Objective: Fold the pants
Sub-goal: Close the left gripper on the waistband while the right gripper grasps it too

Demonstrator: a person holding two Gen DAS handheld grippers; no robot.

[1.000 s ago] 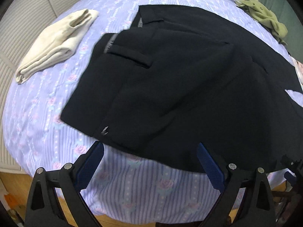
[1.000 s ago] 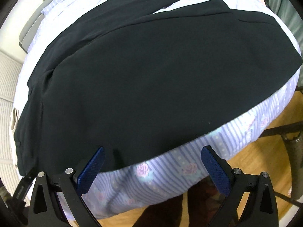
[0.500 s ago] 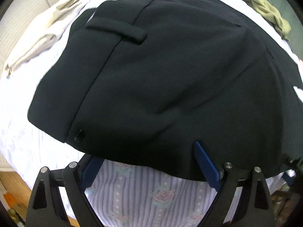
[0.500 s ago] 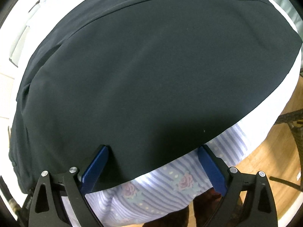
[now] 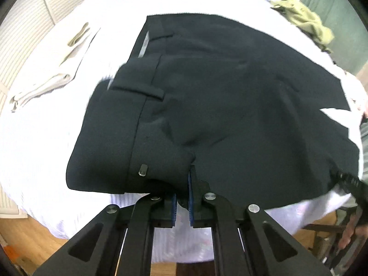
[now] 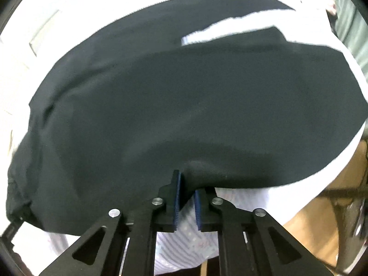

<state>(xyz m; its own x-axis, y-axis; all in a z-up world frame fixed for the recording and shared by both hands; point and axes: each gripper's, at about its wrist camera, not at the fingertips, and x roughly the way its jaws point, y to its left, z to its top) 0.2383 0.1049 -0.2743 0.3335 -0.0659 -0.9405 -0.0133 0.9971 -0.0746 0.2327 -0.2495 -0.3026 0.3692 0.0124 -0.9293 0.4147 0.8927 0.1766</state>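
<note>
Pinching the near hem of the black pants (image 5: 230, 105), your left claw (image 5: 182, 197) and right claw (image 6: 186, 197) are both clamped on cloth; waistband at nine o'clock, legs bunched on the bed (image 5: 46, 149)

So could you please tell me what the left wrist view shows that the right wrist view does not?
Left only: the waistband with a belt loop, a folded cream cloth and an olive garment on the bed. Right only: the two legs, parted by a strip of sheet. Both: the black pants on the bed, each claw pinching their near edge.
</note>
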